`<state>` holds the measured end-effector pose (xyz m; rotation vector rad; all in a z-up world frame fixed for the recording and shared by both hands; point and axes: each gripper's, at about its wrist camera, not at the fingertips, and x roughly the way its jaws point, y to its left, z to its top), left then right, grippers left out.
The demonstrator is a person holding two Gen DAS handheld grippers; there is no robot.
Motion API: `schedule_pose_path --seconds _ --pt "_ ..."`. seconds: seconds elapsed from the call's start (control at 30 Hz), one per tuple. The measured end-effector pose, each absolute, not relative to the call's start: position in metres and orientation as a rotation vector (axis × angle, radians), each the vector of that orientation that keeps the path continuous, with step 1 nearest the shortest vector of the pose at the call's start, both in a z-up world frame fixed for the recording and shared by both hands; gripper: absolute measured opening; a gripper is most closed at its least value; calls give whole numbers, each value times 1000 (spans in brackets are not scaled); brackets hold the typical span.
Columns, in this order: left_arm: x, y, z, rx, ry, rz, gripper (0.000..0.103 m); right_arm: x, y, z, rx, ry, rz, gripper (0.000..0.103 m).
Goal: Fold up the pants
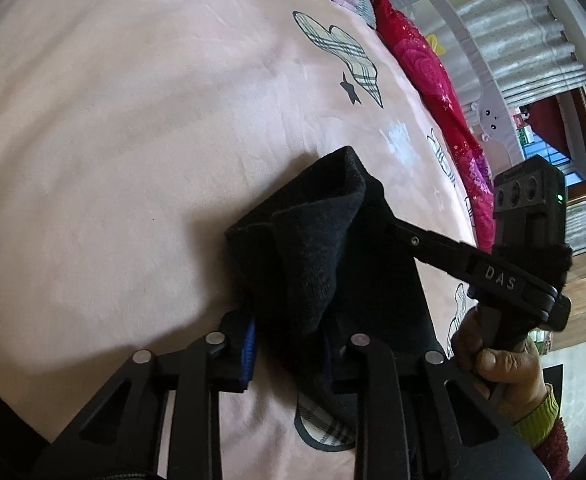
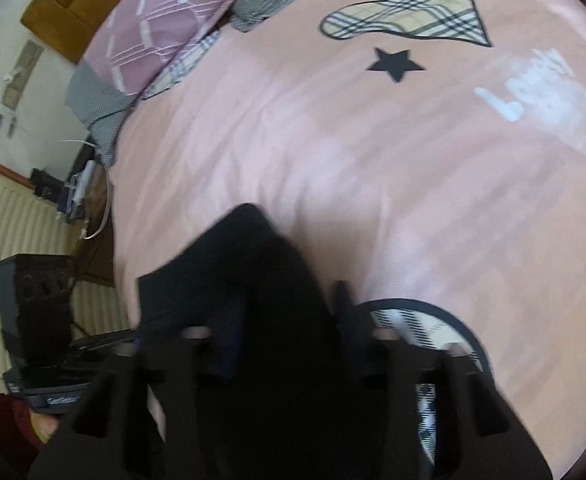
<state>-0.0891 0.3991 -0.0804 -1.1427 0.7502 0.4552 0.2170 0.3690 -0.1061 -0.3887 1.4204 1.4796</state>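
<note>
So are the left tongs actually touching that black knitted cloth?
Touching. The left wrist view shows the left tongs closed on the black knitted pants.

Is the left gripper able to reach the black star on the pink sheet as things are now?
Probably not right away. The left gripper is shut on the black pants, which fill its fingers. The black star lies apart on the pink sheet, with nothing between.
</note>
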Motion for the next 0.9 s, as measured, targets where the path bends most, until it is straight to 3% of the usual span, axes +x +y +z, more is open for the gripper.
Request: schedule_pose_path --seconds 0.2,0.63,0.9 --pt "-88 392 -66 -1119 746 446 16 213 354 -87 -342 1379 1494 22" --pt "-70 337 38 -971 606 245 15 236 258 4 -40 1184 1526 21" --pt "-41 272 78 -873 613 113 15 254 173 29 129 1113 1471 21"
